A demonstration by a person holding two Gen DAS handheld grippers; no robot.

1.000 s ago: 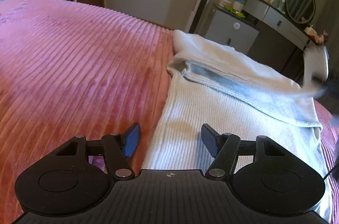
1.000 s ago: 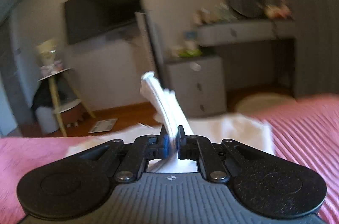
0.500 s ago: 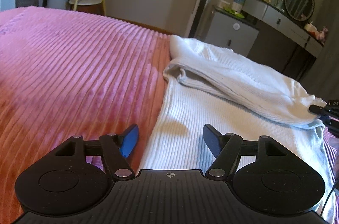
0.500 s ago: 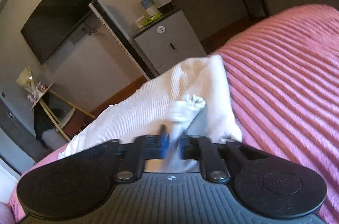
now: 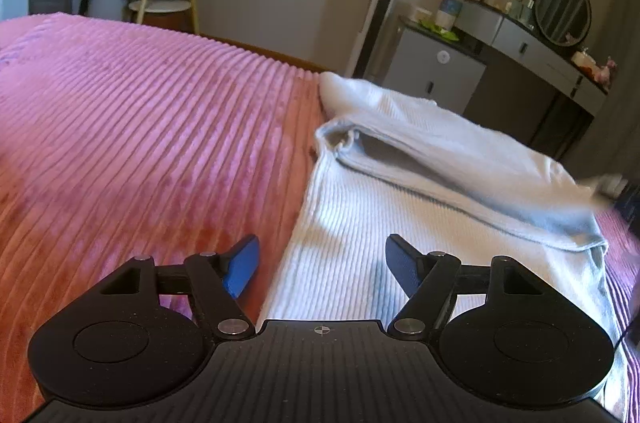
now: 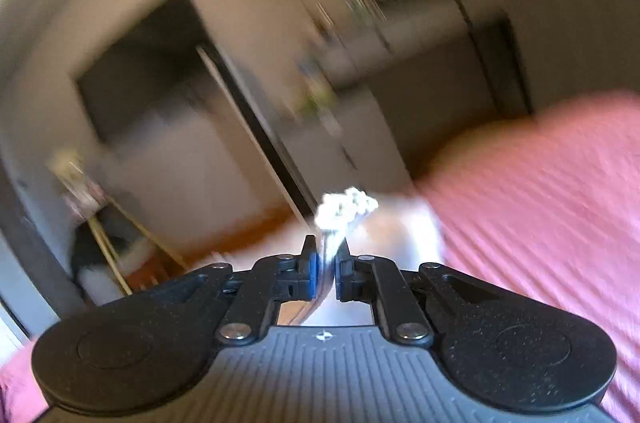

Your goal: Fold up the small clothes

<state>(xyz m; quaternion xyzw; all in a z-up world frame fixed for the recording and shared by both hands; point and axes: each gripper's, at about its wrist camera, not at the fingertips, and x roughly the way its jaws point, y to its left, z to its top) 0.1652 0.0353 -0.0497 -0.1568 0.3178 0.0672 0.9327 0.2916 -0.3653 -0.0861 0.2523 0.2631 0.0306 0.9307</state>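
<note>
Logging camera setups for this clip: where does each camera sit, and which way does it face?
Left wrist: on the left hand-held gripper, jaws opening and empty, looking across the white garment on the pink bedspread toward a dresser.
Right wrist: on the right hand-held gripper, white cloth between its opening jaws; blurred, facing the wall.
Shared: garment, bedspread, dresser, round mirror.

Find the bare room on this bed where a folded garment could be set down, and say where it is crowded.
Free: the pink bedspread left of the white garment, back to the bed's far edge. Crowded: the right side, where the garment's folded flap lies and the right gripper is opening around its edge.
</note>
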